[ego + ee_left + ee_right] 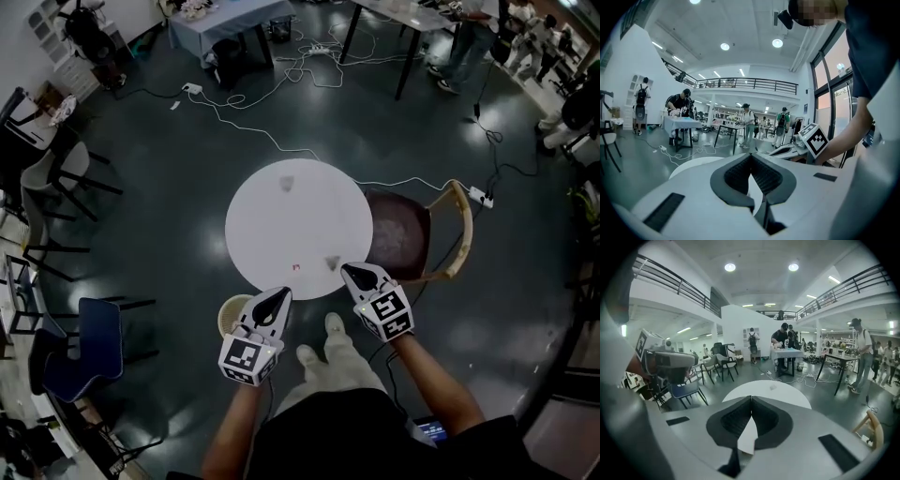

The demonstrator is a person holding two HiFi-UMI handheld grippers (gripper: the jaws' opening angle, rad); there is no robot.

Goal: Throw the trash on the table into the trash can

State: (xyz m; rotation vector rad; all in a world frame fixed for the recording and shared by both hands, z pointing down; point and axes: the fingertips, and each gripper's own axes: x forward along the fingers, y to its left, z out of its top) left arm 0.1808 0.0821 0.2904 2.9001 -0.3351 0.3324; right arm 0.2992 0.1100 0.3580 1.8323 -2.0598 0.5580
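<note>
The left tool and the right tool hover at the near edge of the round white worktop, each clenched with its jaws tip to tip on nothing. One crumpled scrap of trash lies near the right tool, a second crumpled scrap lies toward the far side, and a small red bit sits by the near rim. The pale trash can stands on the floor just beside the worktop, next to the left tool.

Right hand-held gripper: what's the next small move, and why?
Probably open the right hand-held gripper and ease it onto the crumpled scrap at the near edge of the table. Its jaws are together with nothing between them, and that scrap lies just ahead of its tips.
</note>
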